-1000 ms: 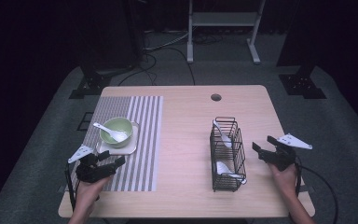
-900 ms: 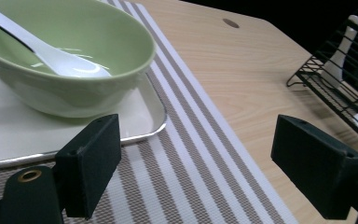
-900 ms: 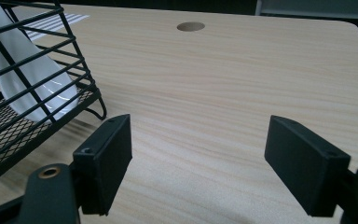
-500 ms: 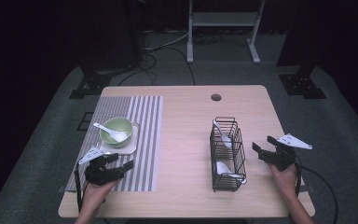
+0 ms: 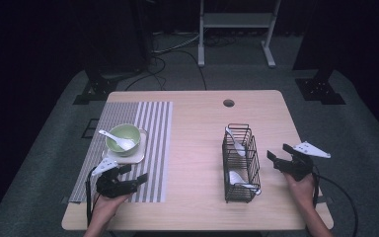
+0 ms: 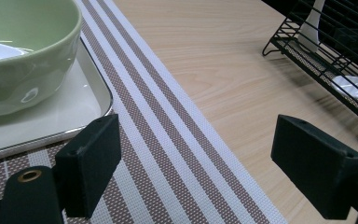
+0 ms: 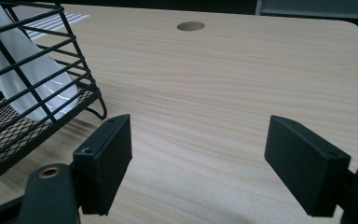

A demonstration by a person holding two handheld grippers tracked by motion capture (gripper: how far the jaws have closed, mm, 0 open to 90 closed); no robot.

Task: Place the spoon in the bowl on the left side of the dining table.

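A green bowl (image 5: 123,138) holding a white spoon (image 5: 117,138) sits on a white tray (image 5: 134,157) on the striped placemat (image 5: 150,128). In the left gripper view the bowl (image 6: 23,51) and tray (image 6: 70,112) lie at the upper left. My left gripper (image 5: 137,177) hovers over the mat's near part, open and empty (image 6: 205,163). A black wire basket (image 5: 240,163) holds white spoons (image 5: 235,143). My right gripper (image 5: 277,157) stands open just right of the basket, nothing between its jaws (image 7: 198,158). The basket (image 7: 23,93) and a spoon (image 7: 32,88) fill its upper left.
The wooden table (image 5: 197,143) has a round cable hole (image 5: 228,103) near its far edge. Dark floor, cables and a white stand (image 5: 234,24) lie beyond the table. Bare wood stretches between placemat and basket.
My left gripper has slid rightward along the near part of the placemat, jaws still wide. The right gripper has kept its place beside the basket.
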